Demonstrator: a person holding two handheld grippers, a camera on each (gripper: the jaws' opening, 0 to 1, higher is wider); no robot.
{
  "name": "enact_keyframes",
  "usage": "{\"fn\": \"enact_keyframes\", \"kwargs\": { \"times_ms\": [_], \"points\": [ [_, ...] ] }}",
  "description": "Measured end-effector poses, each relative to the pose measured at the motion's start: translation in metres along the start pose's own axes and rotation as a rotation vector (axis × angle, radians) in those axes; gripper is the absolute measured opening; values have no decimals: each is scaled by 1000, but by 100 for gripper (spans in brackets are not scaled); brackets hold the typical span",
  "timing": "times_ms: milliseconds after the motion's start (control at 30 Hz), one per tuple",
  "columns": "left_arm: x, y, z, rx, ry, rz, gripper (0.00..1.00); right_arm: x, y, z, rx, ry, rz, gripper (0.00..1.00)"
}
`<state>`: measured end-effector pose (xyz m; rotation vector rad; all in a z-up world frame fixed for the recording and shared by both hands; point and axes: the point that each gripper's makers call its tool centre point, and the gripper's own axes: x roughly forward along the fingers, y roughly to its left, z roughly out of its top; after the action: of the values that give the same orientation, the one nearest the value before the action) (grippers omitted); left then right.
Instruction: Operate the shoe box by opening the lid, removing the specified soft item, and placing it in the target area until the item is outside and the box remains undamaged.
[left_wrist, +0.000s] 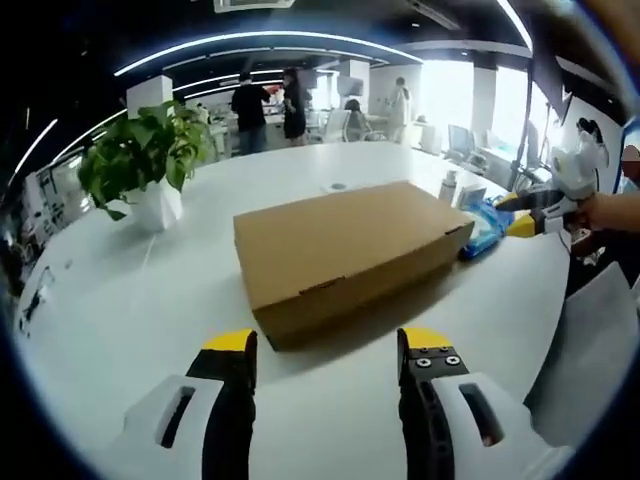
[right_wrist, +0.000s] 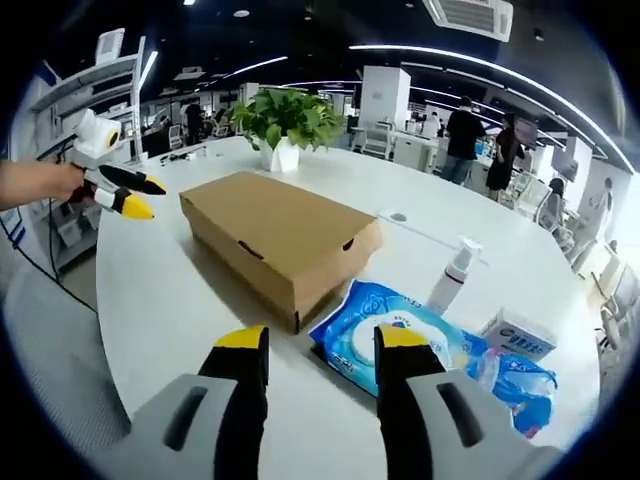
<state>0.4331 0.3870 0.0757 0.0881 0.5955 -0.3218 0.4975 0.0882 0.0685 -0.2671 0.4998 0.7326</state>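
A brown cardboard shoe box (left_wrist: 345, 250) lies shut on the white table (left_wrist: 130, 300), its lid down. My left gripper (left_wrist: 328, 350) stands open just short of the box's near long side, nothing between its jaws. In the right gripper view the same box (right_wrist: 275, 235) sits ahead and left, and my right gripper (right_wrist: 310, 345) is open above the table by a blue wet-wipes pack (right_wrist: 385, 335). The right gripper (left_wrist: 535, 212) shows past the box's right end. The left gripper (right_wrist: 118, 190) shows at the left, held by a hand.
A potted green plant (left_wrist: 148, 160) in a white pot stands behind the box. A white spray bottle (right_wrist: 450, 275), a small white carton (right_wrist: 520, 335) and blue packets (right_wrist: 510, 385) lie by the wipes. People stand at desks far back. A grey chair back (left_wrist: 590, 360) is at the right.
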Motion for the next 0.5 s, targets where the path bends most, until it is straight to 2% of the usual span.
{"fn": "enact_keyframes", "kwargs": {
  "times_ms": [300,500],
  "points": [
    [-28,-25,-6,16,-56,15,66,-58,-23,-26,75,-10,-101,51],
    [-43,-42,-11,-17,-98,37,74,-92,-24,-43,85,-6,-135,62]
  ]
}}
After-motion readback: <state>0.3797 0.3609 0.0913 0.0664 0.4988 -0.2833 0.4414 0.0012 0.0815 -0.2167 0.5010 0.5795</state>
